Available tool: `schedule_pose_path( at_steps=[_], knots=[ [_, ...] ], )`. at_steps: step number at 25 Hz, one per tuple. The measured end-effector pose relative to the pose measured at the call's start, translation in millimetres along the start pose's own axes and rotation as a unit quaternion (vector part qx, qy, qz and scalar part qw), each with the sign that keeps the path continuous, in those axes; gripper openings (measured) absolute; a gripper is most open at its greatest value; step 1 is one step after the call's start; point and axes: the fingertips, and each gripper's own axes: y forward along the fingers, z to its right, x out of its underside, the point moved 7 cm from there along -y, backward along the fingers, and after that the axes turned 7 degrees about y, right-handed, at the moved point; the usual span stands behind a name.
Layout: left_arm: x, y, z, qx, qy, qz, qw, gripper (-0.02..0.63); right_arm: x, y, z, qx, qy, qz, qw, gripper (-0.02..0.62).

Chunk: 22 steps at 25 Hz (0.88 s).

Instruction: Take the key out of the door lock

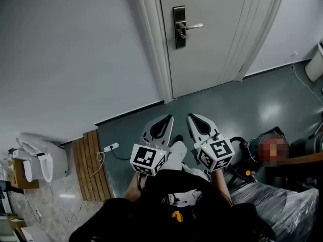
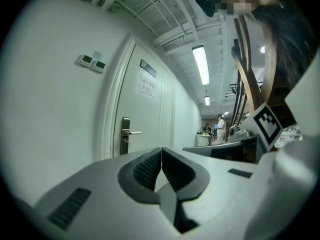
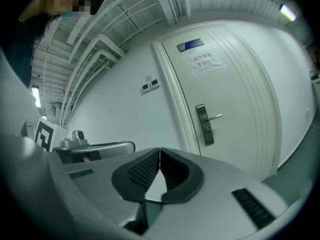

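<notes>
A white door (image 1: 212, 29) stands ahead with a metal lock plate (image 1: 179, 26) and a lever handle (image 1: 193, 26). The lock plate (image 2: 125, 135) shows small in the left gripper view and the lock plate (image 3: 204, 124) in the right gripper view. The key is too small to make out. My left gripper (image 1: 168, 117) and right gripper (image 1: 191, 117) are held side by side low in front of the person, well short of the door. Both are shut with nothing between the jaws, as the left gripper (image 2: 161, 151) and right gripper (image 3: 159, 151) show in their own views.
A white wall (image 1: 65, 59) runs left of the door frame. A power strip (image 1: 111, 147) with a cable lies on the floor beside wooden planks (image 1: 91, 168). Plastic-wrapped goods (image 1: 275, 205) sit at the right. A white appliance (image 1: 38, 158) stands at the left.
</notes>
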Motion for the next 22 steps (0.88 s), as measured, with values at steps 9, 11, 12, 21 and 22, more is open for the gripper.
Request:
schedule_pose_path(
  at_steps=[9,11,12,21,22],
  knots=[
    [3.8,48.0,-5.3,0.023,-0.003,0.003,0.9997,0.009,-10.1,12.8,35.4,0.023,0.000,-0.003,1.000,0.006],
    [4.3,63.3,-9.0,0.027,-0.002,0.005,0.9996,0.009,-14.7,20.5,47.5,0.027,0.001,-0.004,1.000,0.006],
    [4.9,70.8,-11.6,0.029,-0.001,0.006,0.9996,0.009,-16.6,25.2,53.6,0.029,0.001,-0.004,1.000,0.006],
    [6.0,155.0,-63.8,0.031,-0.006,0.015,0.9994,0.009,-43.9,98.9,113.9,0.029,0.008,-0.015,0.999,0.006],
    [5.9,164.7,-70.7,0.030,-0.007,0.015,0.9994,0.009,-47.6,108.3,120.7,0.028,0.009,-0.017,0.999,0.006]
  ],
)
